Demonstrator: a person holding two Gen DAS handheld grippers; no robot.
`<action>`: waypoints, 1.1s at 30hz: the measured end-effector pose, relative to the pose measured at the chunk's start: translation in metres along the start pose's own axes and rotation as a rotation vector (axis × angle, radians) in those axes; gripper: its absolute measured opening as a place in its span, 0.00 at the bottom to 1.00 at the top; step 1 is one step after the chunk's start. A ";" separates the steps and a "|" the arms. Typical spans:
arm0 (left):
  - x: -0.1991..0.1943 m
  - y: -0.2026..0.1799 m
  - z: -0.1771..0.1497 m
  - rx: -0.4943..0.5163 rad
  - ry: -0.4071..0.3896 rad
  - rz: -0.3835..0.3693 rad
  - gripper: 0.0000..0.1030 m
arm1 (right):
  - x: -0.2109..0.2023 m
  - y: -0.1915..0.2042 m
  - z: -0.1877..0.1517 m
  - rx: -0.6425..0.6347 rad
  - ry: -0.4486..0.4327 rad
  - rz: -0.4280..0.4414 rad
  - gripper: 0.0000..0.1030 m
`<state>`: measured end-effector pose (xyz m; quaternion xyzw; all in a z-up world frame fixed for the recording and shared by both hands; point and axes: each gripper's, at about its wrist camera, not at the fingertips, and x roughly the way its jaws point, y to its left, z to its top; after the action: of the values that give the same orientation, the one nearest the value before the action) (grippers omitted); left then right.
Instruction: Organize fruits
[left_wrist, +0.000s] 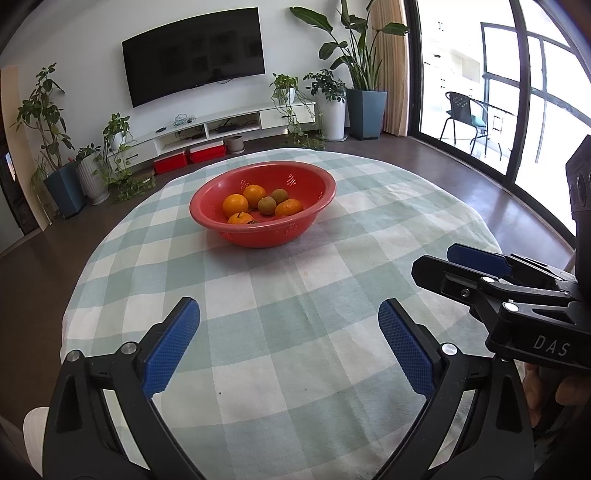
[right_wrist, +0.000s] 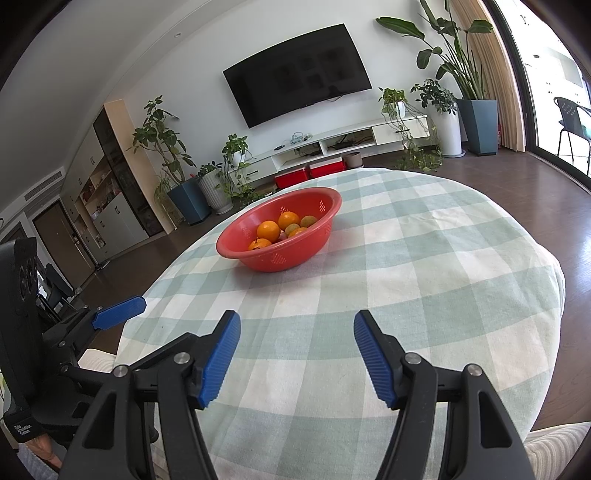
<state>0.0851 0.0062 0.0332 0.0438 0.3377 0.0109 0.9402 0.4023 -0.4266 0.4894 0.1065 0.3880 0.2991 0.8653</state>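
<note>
the red bowl (left_wrist: 236, 230) holding four oranges (left_wrist: 235, 204) and two greenish fruits (left_wrist: 266, 205) sits far on the checkered tabletop (left_wrist: 295, 350), well apart from the left gripper (left_wrist: 289, 321) and right gripper (right_wrist: 297, 334), both with fingers wide and empty.

Red bowl (left_wrist: 236, 225); orange fruits (left_wrist: 235, 205), greenish fruits (left_wrist: 266, 205); bench cloth (left_wrist: 295, 314) checked pale green, white; claw pads (left_wrist: 171, 345) blue.
</note>
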 end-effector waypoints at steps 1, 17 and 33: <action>0.000 0.000 0.000 0.000 0.000 0.002 0.96 | 0.000 0.000 0.000 0.000 0.000 -0.001 0.65; -0.001 0.001 -0.002 -0.014 -0.011 -0.022 0.96 | 0.000 0.000 0.000 0.001 0.000 0.000 0.66; -0.008 -0.005 -0.004 -0.005 -0.021 -0.029 0.96 | -0.001 0.000 -0.002 0.005 -0.001 0.000 0.67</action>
<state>0.0758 0.0016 0.0348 0.0365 0.3283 -0.0023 0.9439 0.4002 -0.4277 0.4884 0.1086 0.3881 0.2979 0.8654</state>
